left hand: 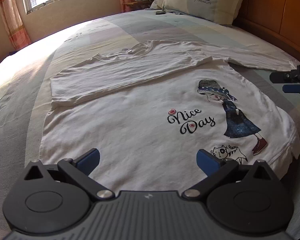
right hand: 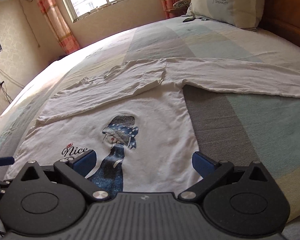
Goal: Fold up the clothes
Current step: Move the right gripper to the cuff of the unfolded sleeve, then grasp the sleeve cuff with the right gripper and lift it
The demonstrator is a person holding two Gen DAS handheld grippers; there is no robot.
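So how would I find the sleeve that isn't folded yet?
Start at the big bed. A white shirt with a girl print lies on it. One sleeve is folded across the chest; the unfolded sleeve stretches straight out sideways onto the striped cover.

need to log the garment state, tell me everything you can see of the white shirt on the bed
The white shirt is a long-sleeved top of soft, slightly wrinkled cotton-looking knit, lying flat and print-up on the striped bedspread. One sleeve is already folded across the chest; the other sleeve stretches straight out sideways. The front shows a girl in a blue hat and dress, a small cat and "Nice Day" lettering. Neither open gripper holds it.
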